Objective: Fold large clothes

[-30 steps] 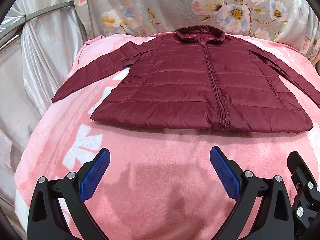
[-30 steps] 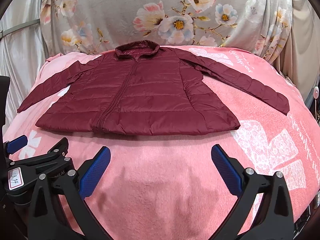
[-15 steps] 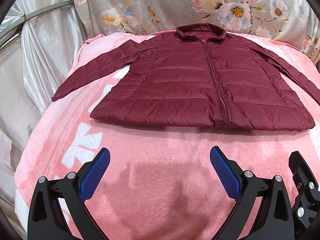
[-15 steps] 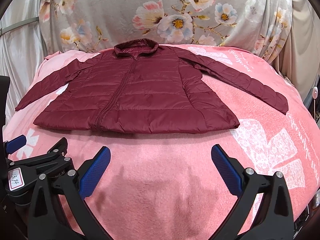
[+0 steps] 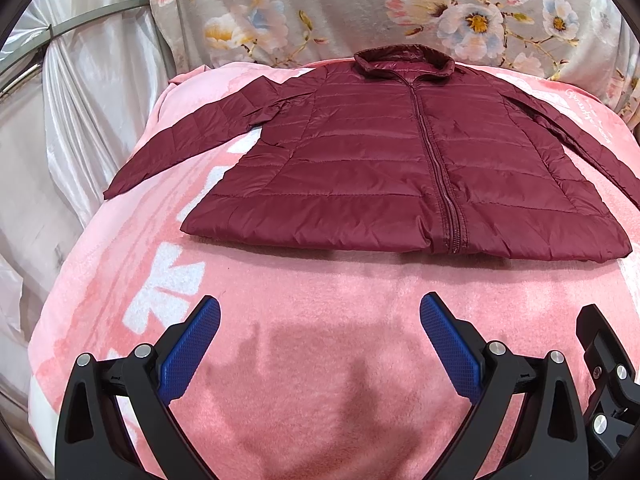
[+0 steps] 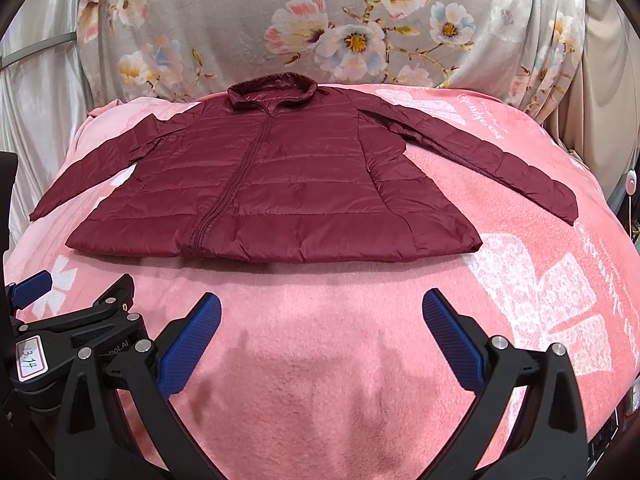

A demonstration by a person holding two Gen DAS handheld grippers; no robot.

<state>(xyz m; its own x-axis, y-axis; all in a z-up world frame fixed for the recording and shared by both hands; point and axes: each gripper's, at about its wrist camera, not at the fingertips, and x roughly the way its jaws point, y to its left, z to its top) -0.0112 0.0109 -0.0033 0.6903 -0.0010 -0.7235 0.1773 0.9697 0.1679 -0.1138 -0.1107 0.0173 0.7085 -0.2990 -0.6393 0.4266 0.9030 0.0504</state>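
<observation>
A: On the pink plush blanket [image 5: 320, 280] with its white printed patterns lies the maroon quilted puffer jacket [image 5: 380, 172], flat, front side up, zipped; its stand-up collar [image 5: 404, 62] is at the far end of the blanket, its hem [image 5: 400, 236] at the near end.

B: And the sleeves?

A: Both are spread outward from the jacket's body and slant toward the near side; the one on the left of the jacket [image 5: 180, 148] ends close to the blanket's left edge; the one on the right of the jacket [image 6: 500, 164] lies across a white print, its cuff well out from the hem corner.

B: Where are the tools relative to the jacket?

A: Both are short of its hem, above bare blanket, touching nothing; the left gripper [image 5: 320, 344] has its black jaws with blue ribbed pads spread wide and empty; the right gripper [image 6: 322, 344] likewise, jaws wide apart with nothing between them; the left one sits before the jacket's left half, the right one just beside it.

B: What lies beyond the jacket?

A: A grey floral-print cloth [image 6: 320, 20] hangs behind the collar; left of the jacket, past the blanket's edge, a pale silvery satin drape [image 5: 80, 100] hangs in folds.
</observation>
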